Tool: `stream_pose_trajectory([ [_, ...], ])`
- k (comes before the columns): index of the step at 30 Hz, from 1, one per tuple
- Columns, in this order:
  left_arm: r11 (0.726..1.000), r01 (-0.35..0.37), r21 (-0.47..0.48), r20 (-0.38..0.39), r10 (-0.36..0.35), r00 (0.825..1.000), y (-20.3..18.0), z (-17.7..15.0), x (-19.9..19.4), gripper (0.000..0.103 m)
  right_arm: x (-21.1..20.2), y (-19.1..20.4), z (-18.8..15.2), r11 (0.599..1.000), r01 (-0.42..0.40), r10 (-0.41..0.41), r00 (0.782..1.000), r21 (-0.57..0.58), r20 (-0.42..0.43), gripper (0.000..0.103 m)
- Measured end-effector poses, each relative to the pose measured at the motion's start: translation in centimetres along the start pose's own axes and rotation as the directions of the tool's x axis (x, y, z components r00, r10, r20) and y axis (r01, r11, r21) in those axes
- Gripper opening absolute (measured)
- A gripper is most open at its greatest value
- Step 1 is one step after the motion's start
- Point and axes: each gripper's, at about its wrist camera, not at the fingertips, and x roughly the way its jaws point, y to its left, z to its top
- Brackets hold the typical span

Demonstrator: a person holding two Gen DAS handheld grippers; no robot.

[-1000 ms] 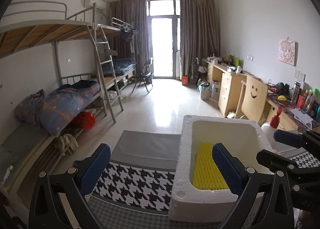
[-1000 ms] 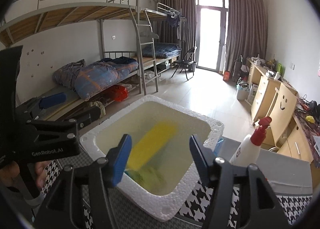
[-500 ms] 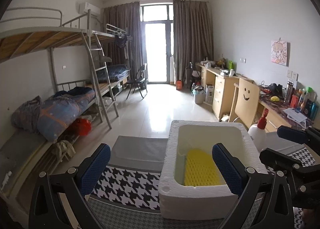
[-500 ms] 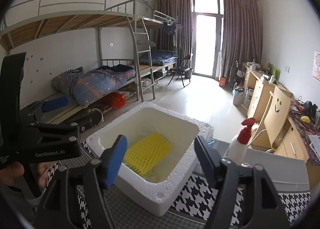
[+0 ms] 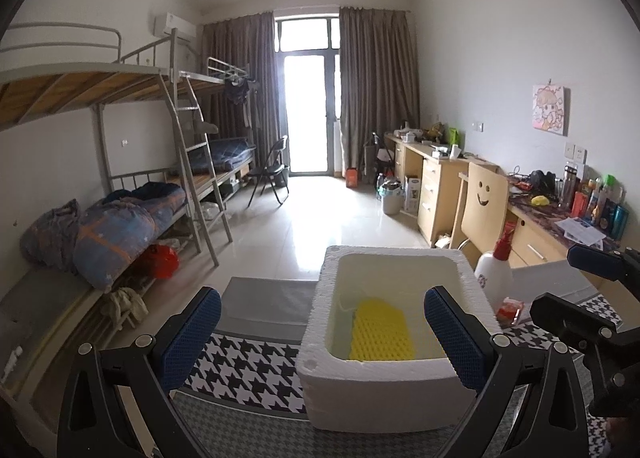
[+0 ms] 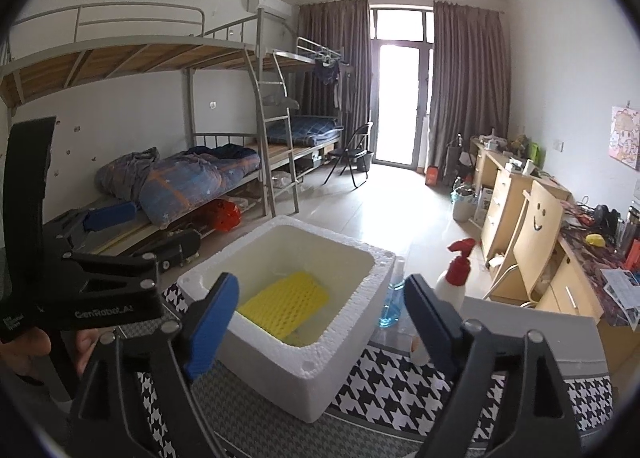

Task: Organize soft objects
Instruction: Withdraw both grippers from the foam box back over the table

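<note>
From the left wrist, the left gripper stood wide open with nothing in it. The white foam box sat at about 5 o'clock on the checked cloth. The yellow sponge lay flat on the bottom of the box. A spray bottle stood just beside the box at 3 o'clock.

From the right wrist, the right gripper had just been opening its jaws, and nothing was between them. It was wide. The yellow sponge lay inside the foam box, near 6 o'clock. A small blue bottle stood right by the box.

The drop looked done. To do this step well, I think both grippers should back away gently and not bump the light box or tip the bottles.
</note>
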Motion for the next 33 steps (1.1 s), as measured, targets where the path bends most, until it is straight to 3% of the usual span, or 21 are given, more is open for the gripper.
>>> stream_pose_trajectory([
  [20,0.997,0.071,0.039,0.064,-0.073,0.995,-2.4,0.3,-4.6,0.102,-5.6,-0.3,-0.8,0.999,0.043,-0.044,0.996,0.014,0.075,0.088],
  [33,0.99,0.11,0.084,0.101,-0.118,0.988,-4.8,-0.4,-8.1,0.102,-9.9,-0.9,-1.6,0.993,0.115,-0.118,0.987,0.028,0.109,0.088],
])
